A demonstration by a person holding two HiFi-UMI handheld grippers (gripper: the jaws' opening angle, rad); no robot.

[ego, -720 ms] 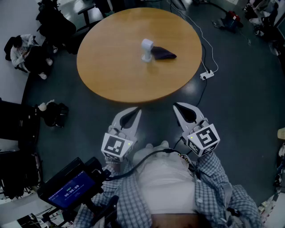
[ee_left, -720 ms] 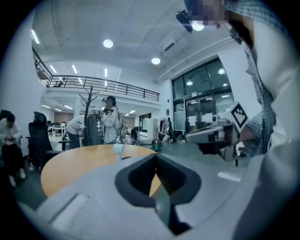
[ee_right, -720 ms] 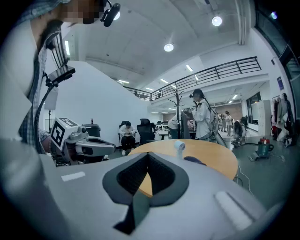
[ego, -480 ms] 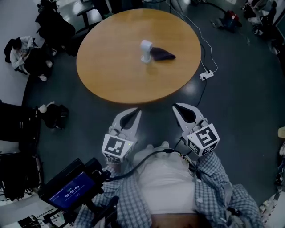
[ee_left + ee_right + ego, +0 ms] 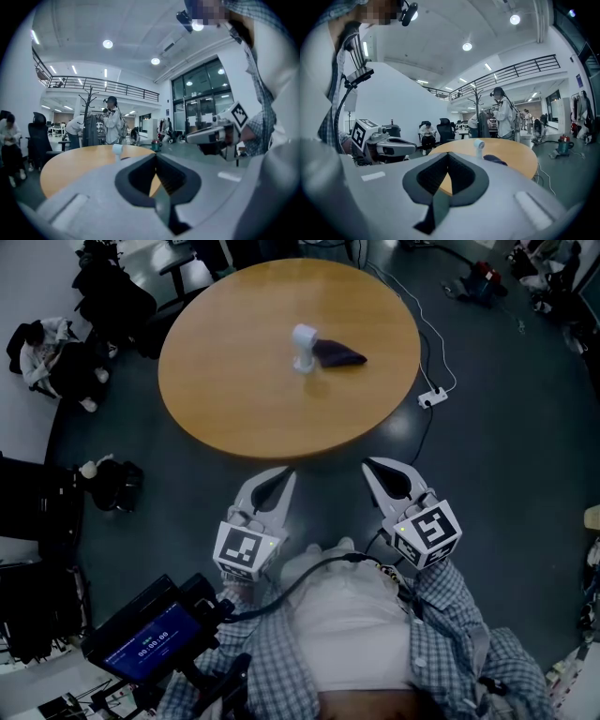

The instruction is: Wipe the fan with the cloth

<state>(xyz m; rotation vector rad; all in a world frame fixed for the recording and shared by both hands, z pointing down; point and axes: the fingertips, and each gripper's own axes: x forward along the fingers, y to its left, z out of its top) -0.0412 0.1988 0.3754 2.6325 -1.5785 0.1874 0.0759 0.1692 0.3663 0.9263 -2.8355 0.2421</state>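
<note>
A small white fan stands near the middle of the round wooden table. A dark cloth lies crumpled against its right side. My left gripper and right gripper are held side by side in front of the person's body, short of the table's near edge and far from both objects. Both are shut with nothing between the jaws. The left gripper view shows the fan far off over the closed jaws. The right gripper view shows the fan and the cloth beside it.
A white power strip and its cable lie on the dark floor right of the table. A seated person and office chairs are at the far left. A bag sits on the floor at left. A screen device hangs by the body.
The table has slid very slightly left in the head view. Both grippers keep their place and stay shut.
</note>
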